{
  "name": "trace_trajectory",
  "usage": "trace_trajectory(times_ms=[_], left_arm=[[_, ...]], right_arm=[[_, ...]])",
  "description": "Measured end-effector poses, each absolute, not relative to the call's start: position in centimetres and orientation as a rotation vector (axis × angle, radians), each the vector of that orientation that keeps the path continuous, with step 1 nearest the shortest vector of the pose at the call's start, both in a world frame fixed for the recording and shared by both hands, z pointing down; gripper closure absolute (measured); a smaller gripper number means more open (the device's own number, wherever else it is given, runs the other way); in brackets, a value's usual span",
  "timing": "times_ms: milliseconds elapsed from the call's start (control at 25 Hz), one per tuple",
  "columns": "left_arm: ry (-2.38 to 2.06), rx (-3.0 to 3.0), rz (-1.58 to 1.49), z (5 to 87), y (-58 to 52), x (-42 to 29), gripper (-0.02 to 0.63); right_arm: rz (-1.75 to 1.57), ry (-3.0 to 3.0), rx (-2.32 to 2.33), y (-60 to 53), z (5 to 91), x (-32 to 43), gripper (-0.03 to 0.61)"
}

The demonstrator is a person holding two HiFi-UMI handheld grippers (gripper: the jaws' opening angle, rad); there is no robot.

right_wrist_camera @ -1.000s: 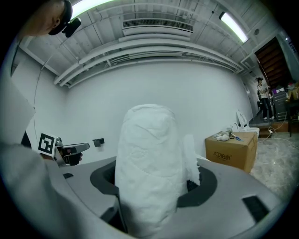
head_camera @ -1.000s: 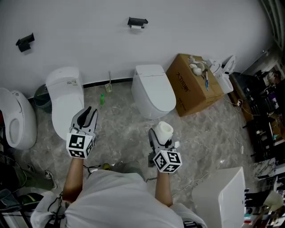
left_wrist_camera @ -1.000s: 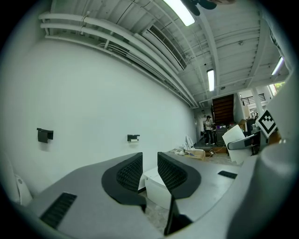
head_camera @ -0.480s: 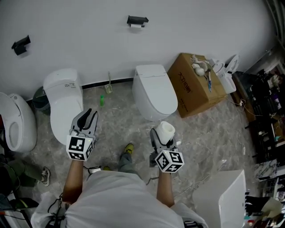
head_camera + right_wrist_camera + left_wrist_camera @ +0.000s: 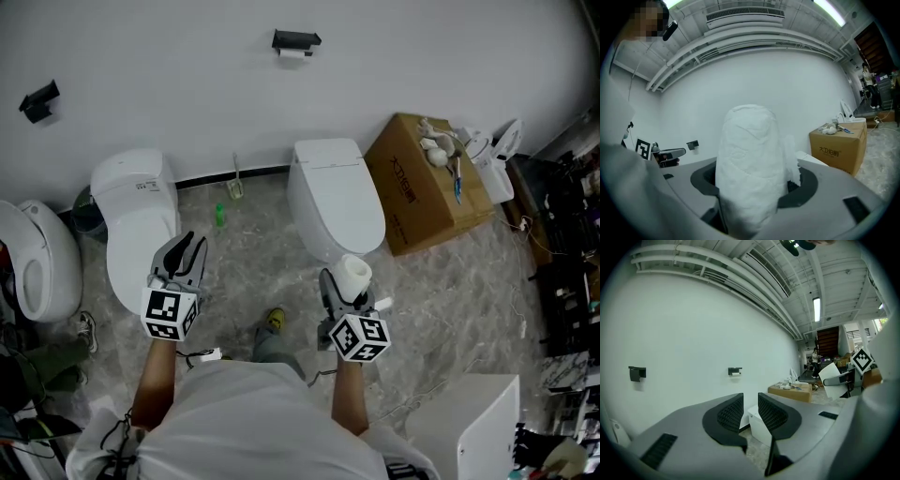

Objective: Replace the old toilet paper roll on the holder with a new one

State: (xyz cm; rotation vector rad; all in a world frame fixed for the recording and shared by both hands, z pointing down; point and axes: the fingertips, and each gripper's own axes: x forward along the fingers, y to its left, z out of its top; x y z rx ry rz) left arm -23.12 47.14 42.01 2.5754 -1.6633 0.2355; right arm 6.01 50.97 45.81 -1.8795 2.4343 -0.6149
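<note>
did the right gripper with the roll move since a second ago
Yes. In the head view the right gripper and its toilet paper roll have moved forward, closer to the front rim of the middle toilet.

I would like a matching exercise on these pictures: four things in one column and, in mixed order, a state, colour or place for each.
1 left gripper
2 right gripper
3 cardboard box
4 paper holder

A brown
B fixed on the wall
C shut on the toilet paper roll
D open, nothing between its jaws

Pairs: 1-D, 2-C, 3-A, 4-B
</note>
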Motion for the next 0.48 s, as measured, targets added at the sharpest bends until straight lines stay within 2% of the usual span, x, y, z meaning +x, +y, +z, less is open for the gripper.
trace_trajectory(times_ms=[480], left_arm=[[-1.666,2.566,0.293,42.2,36.9,-17.8,0.508]], right_arm=[[-0.672,2.433,-1.854,40.0,46.7,11.3,0.27]])
